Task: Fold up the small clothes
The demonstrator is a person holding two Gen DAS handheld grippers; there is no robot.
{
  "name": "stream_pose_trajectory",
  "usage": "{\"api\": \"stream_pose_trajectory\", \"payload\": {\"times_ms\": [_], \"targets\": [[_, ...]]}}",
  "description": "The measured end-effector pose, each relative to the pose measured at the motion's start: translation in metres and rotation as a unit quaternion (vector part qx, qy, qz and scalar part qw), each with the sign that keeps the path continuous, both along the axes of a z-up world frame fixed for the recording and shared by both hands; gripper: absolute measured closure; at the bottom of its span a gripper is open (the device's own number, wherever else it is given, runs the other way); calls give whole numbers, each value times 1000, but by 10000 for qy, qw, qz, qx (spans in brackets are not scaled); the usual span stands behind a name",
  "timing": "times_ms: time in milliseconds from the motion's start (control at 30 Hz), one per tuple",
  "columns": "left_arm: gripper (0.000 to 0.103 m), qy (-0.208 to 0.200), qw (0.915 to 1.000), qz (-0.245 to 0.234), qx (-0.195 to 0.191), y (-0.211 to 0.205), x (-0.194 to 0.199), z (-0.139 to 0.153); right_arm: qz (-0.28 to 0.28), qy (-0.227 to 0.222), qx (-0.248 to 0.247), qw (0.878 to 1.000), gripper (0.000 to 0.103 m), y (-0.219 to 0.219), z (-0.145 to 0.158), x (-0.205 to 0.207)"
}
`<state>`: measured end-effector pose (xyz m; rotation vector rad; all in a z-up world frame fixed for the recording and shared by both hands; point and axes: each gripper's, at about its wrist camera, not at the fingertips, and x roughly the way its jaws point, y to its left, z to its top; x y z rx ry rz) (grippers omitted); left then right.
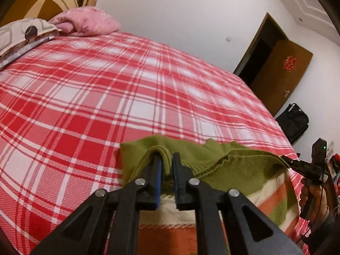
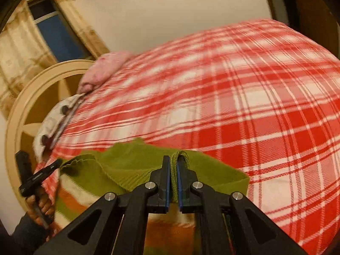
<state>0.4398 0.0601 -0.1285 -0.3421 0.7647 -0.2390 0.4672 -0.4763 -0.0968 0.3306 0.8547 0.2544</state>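
A small knit sweater (image 1: 233, 163), green with cream and orange stripes, lies at the near edge of a bed (image 1: 106, 95) covered in red and white plaid. Its green hem is stretched between both grippers. My left gripper (image 1: 166, 155) has a fold of the hem draped over one finger and hanging between its blue pads, with a gap showing beside the fabric. My right gripper (image 2: 173, 158) is shut on the sweater (image 2: 127, 163), the hem pinched flat between its pads. Each gripper shows in the other's view, the right gripper (image 1: 284, 159) and the left gripper (image 2: 57, 162).
A pink pillow (image 1: 85, 21) and a patterned pillow (image 1: 21, 36) lie by the round headboard (image 2: 31, 97). A brown door (image 1: 280, 72) and a black bag (image 1: 293, 121) stand beyond the bed's right side. A hand (image 1: 312, 195) holds the right gripper's handle.
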Motion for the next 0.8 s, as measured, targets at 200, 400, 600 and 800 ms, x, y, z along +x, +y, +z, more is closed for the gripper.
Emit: {"api": "stream_pose_trajectory", "payload": {"times_ms": [200, 400, 600, 800], "targets": [[41, -179, 9991, 388, -23, 23, -13, 11, -130, -113, -55, 9998, 9, -10, -1, -9], [39, -120, 9994, 203, 269, 24, -37, 15, 25, -202, -229, 9995, 9, -14, 15, -51], [39, -31, 9970, -83, 768, 4, -64, 5, 220, -86, -476, 9986, 11, -6, 15, -57], [39, 67, 9958, -69, 910, 0, -68, -5, 141, 165, -668, 9975, 25, 5, -2, -4]]}}
